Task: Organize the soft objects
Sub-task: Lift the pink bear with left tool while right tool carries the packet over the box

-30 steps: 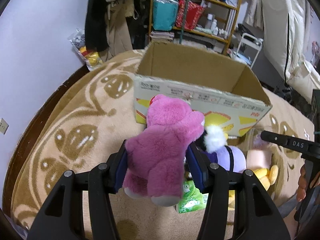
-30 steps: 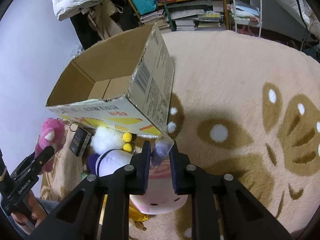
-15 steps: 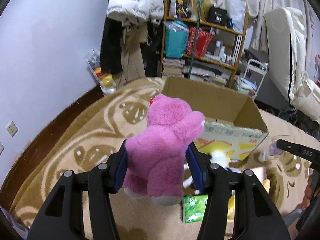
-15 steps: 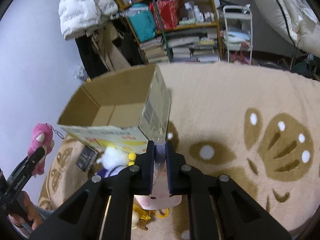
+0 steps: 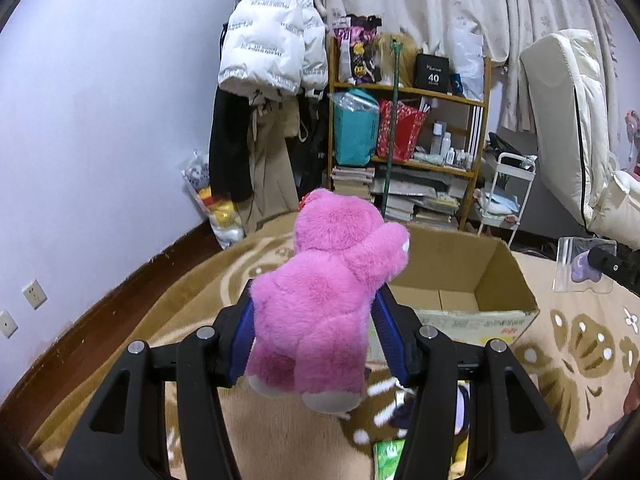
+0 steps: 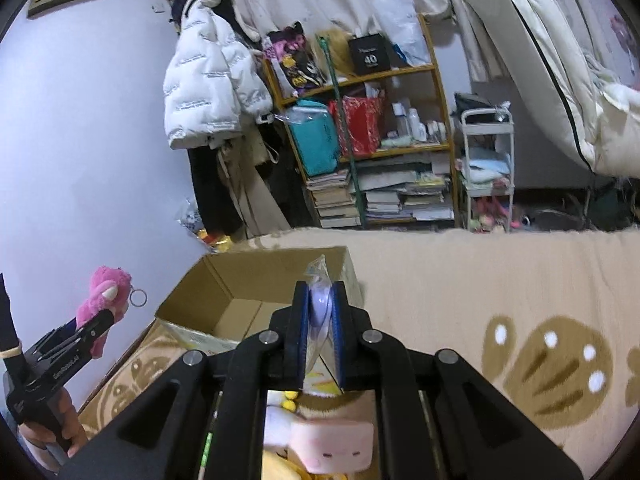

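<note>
Left gripper (image 5: pixel 316 336) jaws clenched on the fuzzy pink plush bear (image 5: pixel 326 300), held upright in the air just short of the open brown cardboard box (image 5: pixel 460 292), probably staged for a drop-in. Right gripper (image 6: pixel 320 334) jaws clamp a small purple soft toy in a clear plastic bag (image 6: pixel 318 304) above the box's near corner. Versus 1 s ago: both lifted well off the beige patterned rug (image 6: pixel 480 280); the box interior is now visible and looks empty.
</note>
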The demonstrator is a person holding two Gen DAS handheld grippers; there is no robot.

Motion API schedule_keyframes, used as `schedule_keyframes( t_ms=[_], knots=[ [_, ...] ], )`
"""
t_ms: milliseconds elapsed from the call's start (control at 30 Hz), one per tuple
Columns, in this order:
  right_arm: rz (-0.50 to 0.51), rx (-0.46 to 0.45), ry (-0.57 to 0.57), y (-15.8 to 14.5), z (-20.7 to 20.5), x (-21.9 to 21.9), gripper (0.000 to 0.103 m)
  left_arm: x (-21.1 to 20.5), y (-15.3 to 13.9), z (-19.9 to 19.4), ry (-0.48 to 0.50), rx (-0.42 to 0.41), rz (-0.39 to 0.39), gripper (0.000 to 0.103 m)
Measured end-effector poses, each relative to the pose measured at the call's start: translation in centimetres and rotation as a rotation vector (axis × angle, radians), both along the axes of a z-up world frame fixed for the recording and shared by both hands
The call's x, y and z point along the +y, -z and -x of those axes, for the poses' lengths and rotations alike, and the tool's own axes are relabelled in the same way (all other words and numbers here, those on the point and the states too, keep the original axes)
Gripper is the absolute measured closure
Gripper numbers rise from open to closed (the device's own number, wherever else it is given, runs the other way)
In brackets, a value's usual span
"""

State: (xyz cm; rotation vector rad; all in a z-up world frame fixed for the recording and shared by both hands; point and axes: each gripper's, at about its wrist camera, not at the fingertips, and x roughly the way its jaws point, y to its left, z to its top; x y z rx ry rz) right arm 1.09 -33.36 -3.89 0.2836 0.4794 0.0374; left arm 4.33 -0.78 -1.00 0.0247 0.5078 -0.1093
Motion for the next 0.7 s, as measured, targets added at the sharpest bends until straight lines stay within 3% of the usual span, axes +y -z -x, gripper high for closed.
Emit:
schedule_keyframes(
  t_ms=[367,700],
  knots=[
    [0.026,-0.035,-0.043,-1.0,-2.5,1.2,0.092,-2.6,-2.5,-2.5,0.071,-0.076,-0.051,0.050],
    [0.062,-0.025,-0.107,-0.7,-5.7,3.2,0.092,-3.9,-1.0,-6.1,0.113,-0.016,-0.075,0.050]
  ],
)
